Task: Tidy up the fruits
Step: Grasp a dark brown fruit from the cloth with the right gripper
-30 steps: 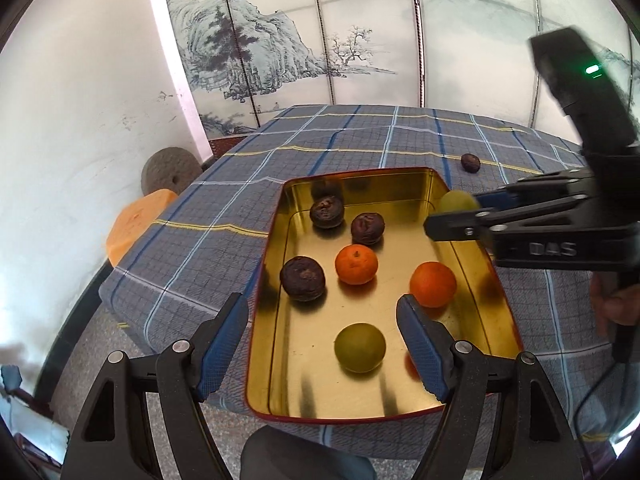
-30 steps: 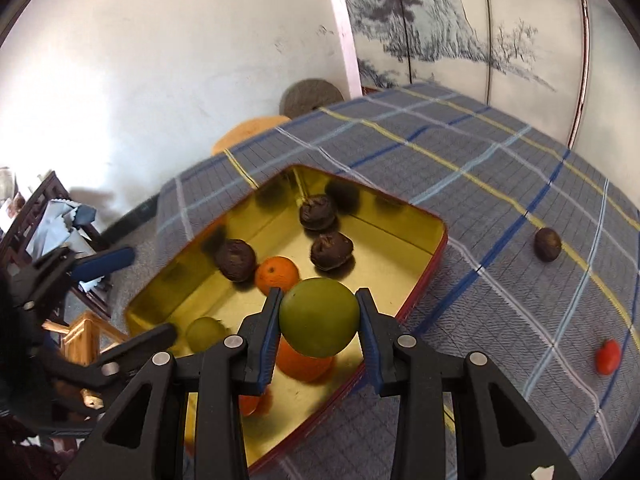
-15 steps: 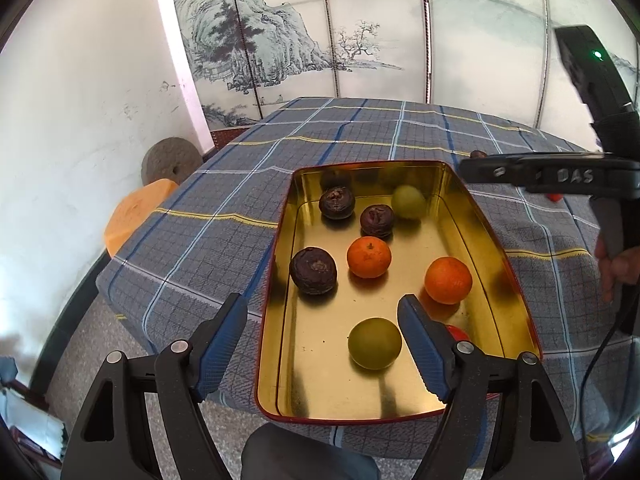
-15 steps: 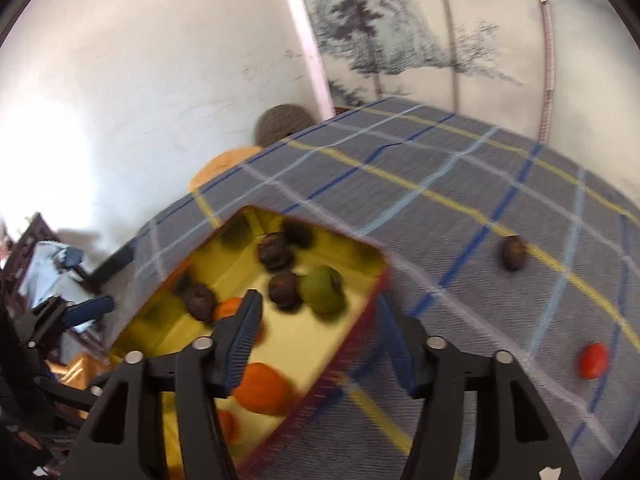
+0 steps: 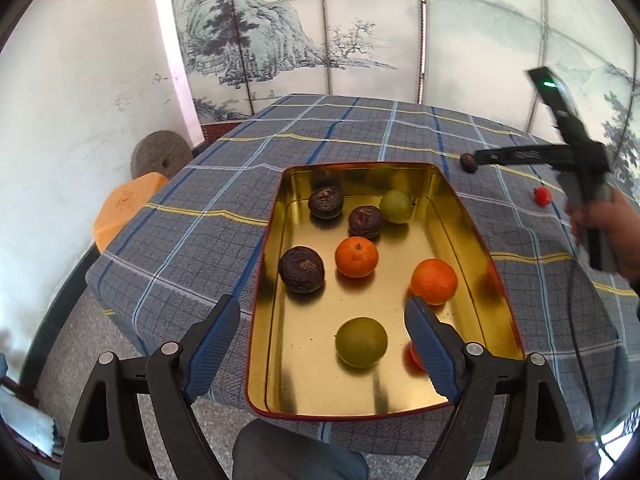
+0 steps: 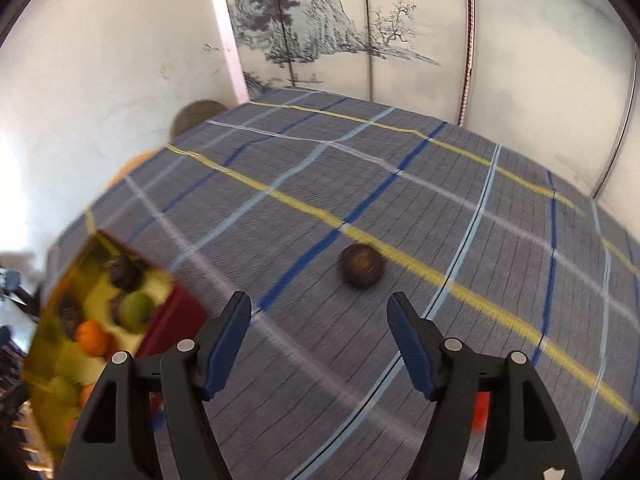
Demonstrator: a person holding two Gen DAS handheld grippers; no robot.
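Blur smears the right wrist view, so the gold tray at its eight o'clock edge is only a streak of yellow wall and red rim, cut off by the frame, its fruit mere blobs; a red-orange patch shows behind the right gripper's arm at five o'clock, too hidden to name; in the left wrist view a small red fruit inside the tray is mostly covered by the left gripper's right finger; the right gripper's jaws are opening with nothing between them, and the dark wrinkled fruit lies on the cloth just beyond them at twelve o'clock; the left gripper's jaws are opening too, wide apart and empty, hanging over the tray's near end; the tray holds three dark wrinkled fruits, two oranges, a green fruit near the front and another green fruit at the far end, touching a dark one; outside it, at two o'clock, a small red tomato-like fruit sits on the cloth near the person's hand; the plaid blue-grey tablecloth covers the table; a round stone and an orange stool stand by the white wall at nine o'clock; a painted landscape screen closes the back.
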